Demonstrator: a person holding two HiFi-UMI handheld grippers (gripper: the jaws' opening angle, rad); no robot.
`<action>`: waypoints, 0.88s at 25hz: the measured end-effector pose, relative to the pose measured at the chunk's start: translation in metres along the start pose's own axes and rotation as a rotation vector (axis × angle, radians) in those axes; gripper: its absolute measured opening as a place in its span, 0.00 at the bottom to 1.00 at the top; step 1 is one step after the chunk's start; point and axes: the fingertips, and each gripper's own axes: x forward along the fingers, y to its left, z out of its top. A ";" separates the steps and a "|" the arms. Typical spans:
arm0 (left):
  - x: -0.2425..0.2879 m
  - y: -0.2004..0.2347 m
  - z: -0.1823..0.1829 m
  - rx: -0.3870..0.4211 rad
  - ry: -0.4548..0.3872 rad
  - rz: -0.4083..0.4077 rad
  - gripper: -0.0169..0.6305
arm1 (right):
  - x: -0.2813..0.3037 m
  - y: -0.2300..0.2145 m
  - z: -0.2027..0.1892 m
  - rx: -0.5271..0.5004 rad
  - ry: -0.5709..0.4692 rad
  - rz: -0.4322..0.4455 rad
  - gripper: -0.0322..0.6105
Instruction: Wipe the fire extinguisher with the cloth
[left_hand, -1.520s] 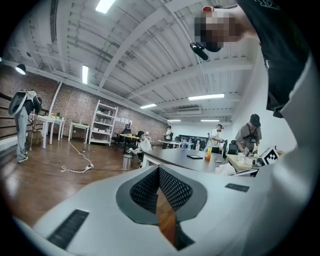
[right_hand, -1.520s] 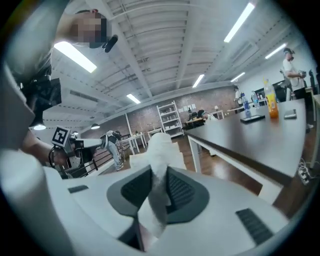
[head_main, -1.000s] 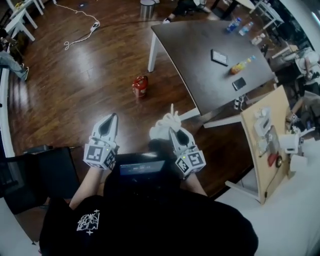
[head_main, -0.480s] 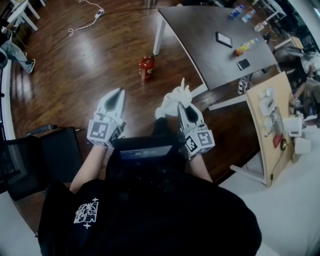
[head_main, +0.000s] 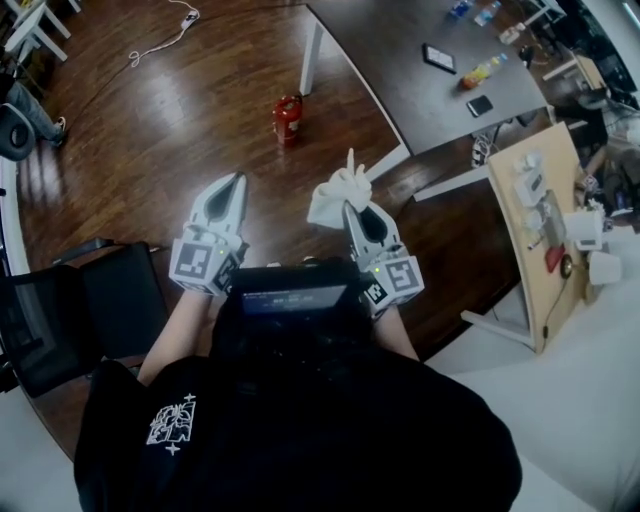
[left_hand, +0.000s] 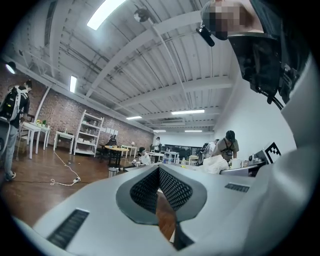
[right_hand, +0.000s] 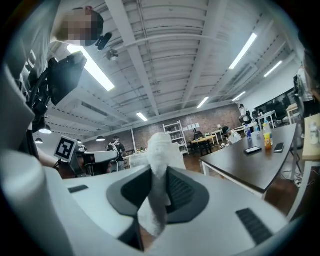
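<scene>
Clamping cloth (head_main: 335, 195), right gripper (head_main: 352, 210) unchanged; left gripper (head_main: 234, 183) closed, empty; fire extinguisher (head_main: 287, 118) higher in view.

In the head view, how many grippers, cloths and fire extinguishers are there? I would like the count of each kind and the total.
Grippers: 2 (left gripper, jaws together with nothing between them; right gripper, jaws shut on the cloth)
Cloth, white: 1
Fire extinguisher, red: 1
Total: 4
</scene>
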 end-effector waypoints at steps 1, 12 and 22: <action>0.002 -0.004 0.000 -0.002 0.002 0.002 0.03 | -0.002 -0.002 0.003 -0.002 0.001 0.009 0.20; 0.013 -0.044 0.002 -0.009 0.048 0.026 0.03 | -0.002 -0.002 0.024 -0.064 0.017 0.134 0.20; 0.024 -0.045 0.002 0.031 0.006 0.004 0.03 | -0.001 -0.019 0.024 -0.057 -0.021 0.057 0.20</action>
